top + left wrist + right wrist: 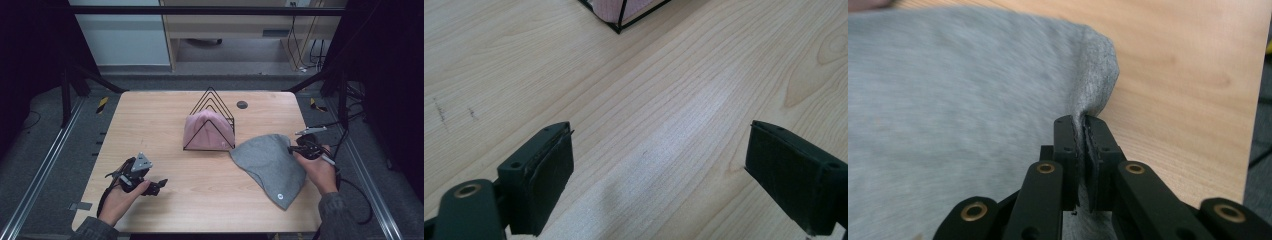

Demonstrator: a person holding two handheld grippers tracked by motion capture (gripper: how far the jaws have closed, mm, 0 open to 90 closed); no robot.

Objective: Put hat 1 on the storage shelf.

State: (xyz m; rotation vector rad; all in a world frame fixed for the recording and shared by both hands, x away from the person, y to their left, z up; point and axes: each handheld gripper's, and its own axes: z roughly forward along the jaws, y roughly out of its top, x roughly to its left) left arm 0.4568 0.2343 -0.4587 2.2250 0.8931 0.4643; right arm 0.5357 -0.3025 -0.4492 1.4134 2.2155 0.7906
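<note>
- High view: wooden table (200,200) with a black wire rack (212,117) near its middle, toward the far side; pink hat (206,131) tucked inside the rack, leaning among the triangular wires.
- Grey hat (270,162) spread flat on the table just right of the rack, its near-left corner almost at the rack's foot, its small round tag (280,196) toward the near edge.
- Right gripper (296,148) at the grey hat's far-right edge, held in the right hand (320,170); cable trailing off the table's right side.
- Right gripper view: jaws pressed together on a pinch of the grey hat's (948,100) rim, cloth drawn up into a small peak between the pads, bare wood showing to the right of it.
- Left gripper (161,184) low over the near-left part of the table, held in the left hand (122,197), well apart from both hats and from the rack.
- Left gripper view: jaws standing wide apart, nothing between them but bare wood grain; one corner of the wire rack (621,20) with pink cloth inside at the top edge.
- Small dark round spot (242,104) on the tabletop beyond the rack, to its right.
</note>
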